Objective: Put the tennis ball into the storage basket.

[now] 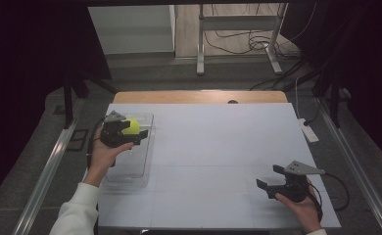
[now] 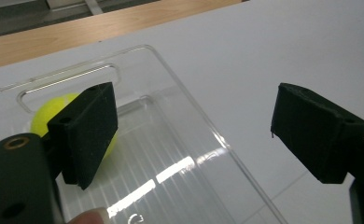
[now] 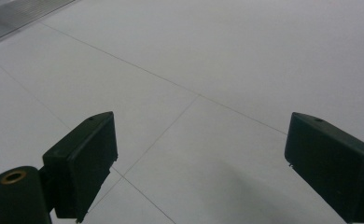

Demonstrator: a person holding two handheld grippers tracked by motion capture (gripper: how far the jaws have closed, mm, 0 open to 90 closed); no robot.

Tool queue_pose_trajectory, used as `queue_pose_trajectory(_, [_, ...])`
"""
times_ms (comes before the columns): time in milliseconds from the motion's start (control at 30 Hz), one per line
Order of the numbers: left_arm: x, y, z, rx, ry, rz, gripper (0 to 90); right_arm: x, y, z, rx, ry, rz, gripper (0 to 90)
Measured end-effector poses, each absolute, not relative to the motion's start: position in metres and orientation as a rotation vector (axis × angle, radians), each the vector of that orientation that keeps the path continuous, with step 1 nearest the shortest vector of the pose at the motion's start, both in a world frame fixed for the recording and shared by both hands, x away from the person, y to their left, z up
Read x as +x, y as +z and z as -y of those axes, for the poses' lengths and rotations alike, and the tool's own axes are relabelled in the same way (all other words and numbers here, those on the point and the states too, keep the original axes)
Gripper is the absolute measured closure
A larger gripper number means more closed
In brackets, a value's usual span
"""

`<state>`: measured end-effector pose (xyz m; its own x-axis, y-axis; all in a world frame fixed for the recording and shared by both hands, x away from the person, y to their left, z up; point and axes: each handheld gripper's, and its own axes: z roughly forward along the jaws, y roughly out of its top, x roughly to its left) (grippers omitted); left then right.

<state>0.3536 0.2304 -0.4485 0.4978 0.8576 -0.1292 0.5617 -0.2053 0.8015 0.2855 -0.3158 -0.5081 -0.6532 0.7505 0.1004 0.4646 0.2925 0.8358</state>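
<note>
1. White tabletop (image 1: 213,156) with a wooden far edge (image 1: 199,96), dark curtains at both sides
2. Clear plastic rectangular tray (image 1: 139,164) lies near the table's left edge
3. Yellow-green tennis ball (image 1: 132,127) sits in the tray's far end
4. Left gripper (image 1: 135,137) hangs over the tray, jaws apart and empty, ball behind its left jaw
5. Right gripper (image 1: 270,179) rests low at the near right, jaws spread wide over bare table, grasping nothing
</note>
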Motion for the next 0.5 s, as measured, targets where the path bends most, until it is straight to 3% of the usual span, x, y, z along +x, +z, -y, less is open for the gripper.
queue_pose_trajectory(500, [0.325,-0.450,-0.216,1.884,0.400,-1.080,15.1,0.284,-0.507,0.315,1.100,1.289,-2.255,9.4])
